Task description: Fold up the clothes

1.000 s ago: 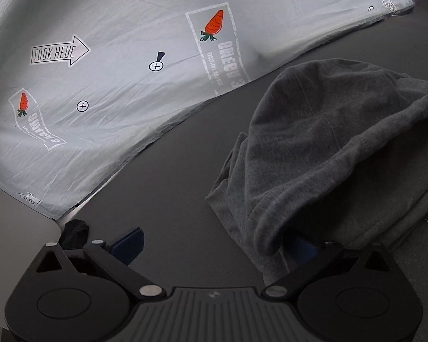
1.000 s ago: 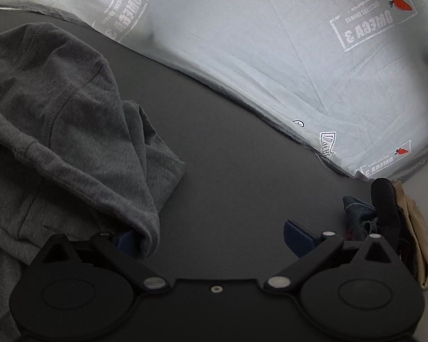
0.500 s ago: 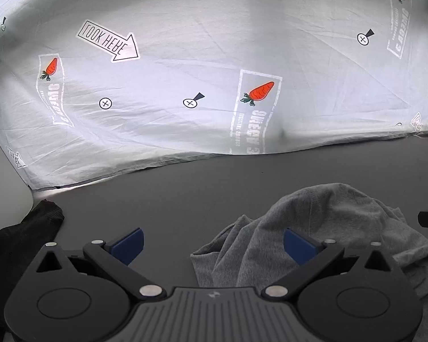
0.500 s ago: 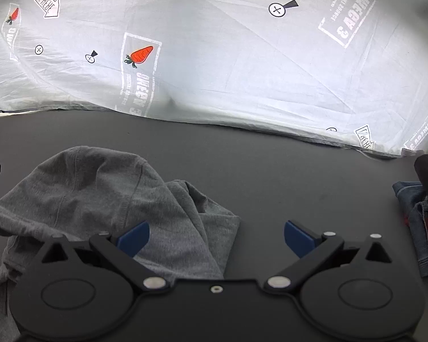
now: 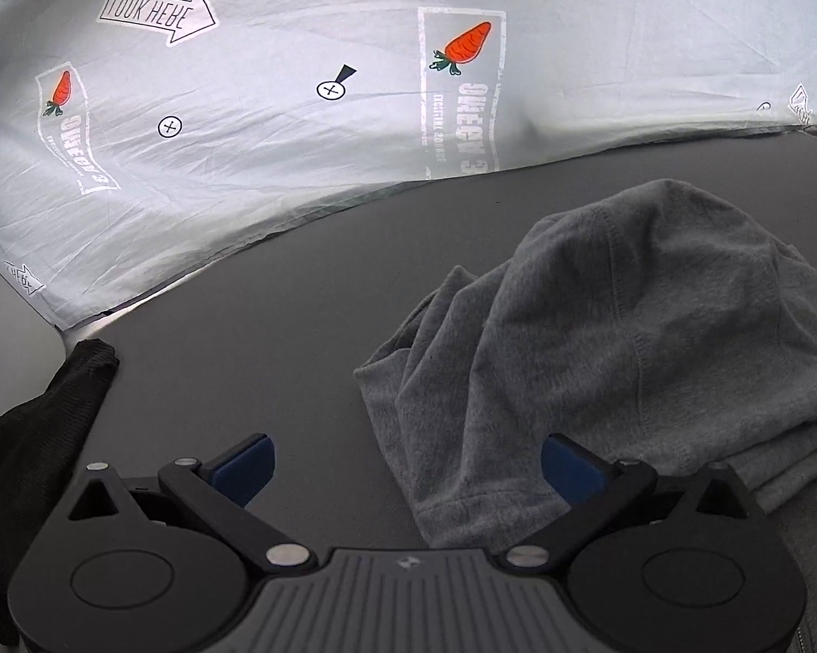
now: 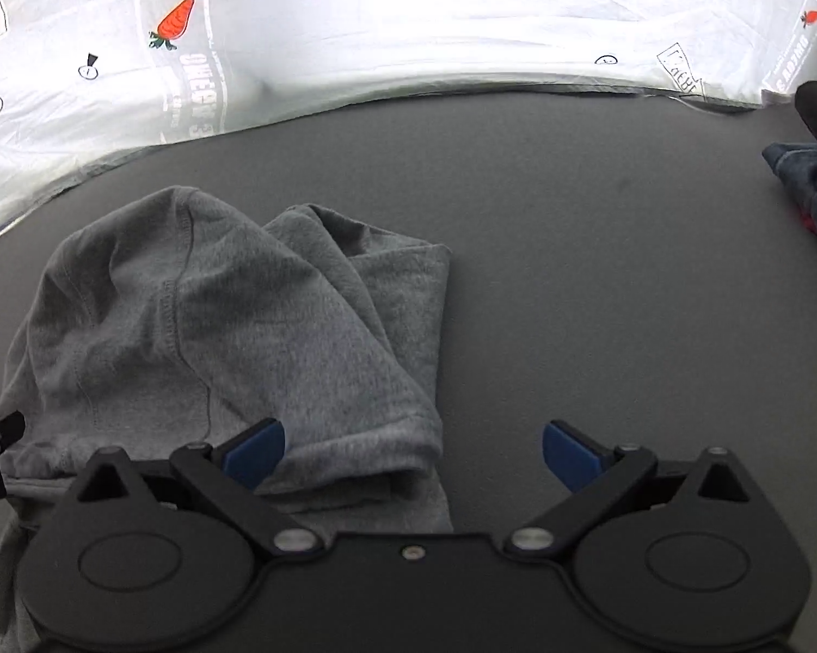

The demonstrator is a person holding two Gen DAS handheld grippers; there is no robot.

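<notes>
The grey hoodie (image 5: pixel 626 337) lies rumpled on the dark tabletop (image 6: pixel 599 250); soft and limp, it looks best pinched at a hem edge. Left gripper (image 5: pixel 405 465) and right gripper (image 6: pixel 413 454) gape wide, holding nothing

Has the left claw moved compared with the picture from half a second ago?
Yes. The left claw tilted down: the printed sheet sits higher in its view.

Left hand-held gripper (image 5: pixel 408 468) and right hand-held gripper (image 6: pixel 413 454), jaws wide apart, empty.
</notes>
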